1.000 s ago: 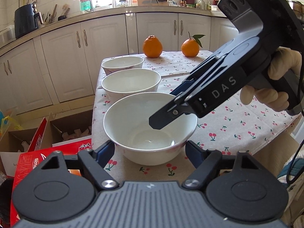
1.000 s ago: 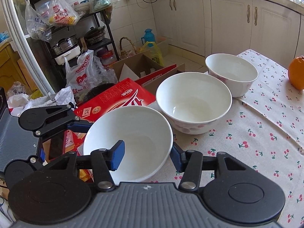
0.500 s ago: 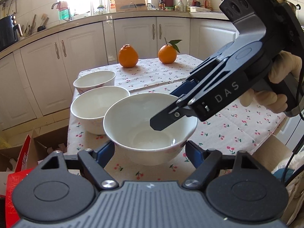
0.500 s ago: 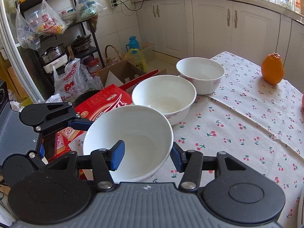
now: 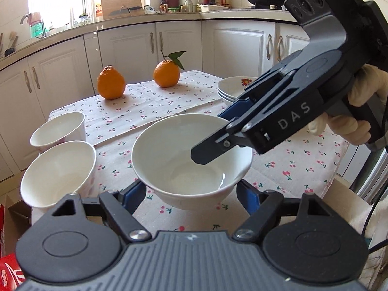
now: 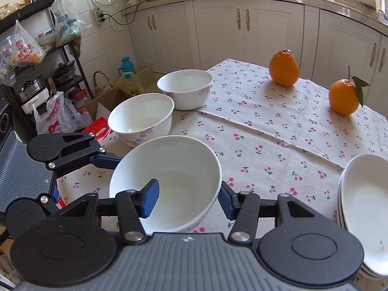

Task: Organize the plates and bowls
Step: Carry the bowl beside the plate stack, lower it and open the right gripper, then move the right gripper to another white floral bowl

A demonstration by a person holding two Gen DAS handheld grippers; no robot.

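Note:
A white bowl [image 5: 184, 160] hangs lifted above the cherry-print tablecloth [image 5: 155, 104]. My right gripper [image 6: 188, 195] is shut on its rim, one blue pad inside the bowl [image 6: 167, 179] and one outside. It shows in the left wrist view [image 5: 218, 133] reaching in from the right. My left gripper [image 5: 191, 194] is open, its fingers either side of the bowl's base, not clamping it. Two more white bowls [image 5: 57, 169] [image 5: 59, 128] stand at the table's left edge. A stack of white plates [image 6: 366, 198] sits at the right.
Two oranges [image 5: 111, 86] [image 5: 166, 72] sit at the far side of the table. Cardboard boxes and a red carton [image 6: 101, 128] lie on the floor left of the table. White cabinets [image 5: 177, 46] stand behind.
The held bowl has moved right, away from the two other bowls and toward the table's middle. Both grippers moved with it, and the plate stack has come into view.

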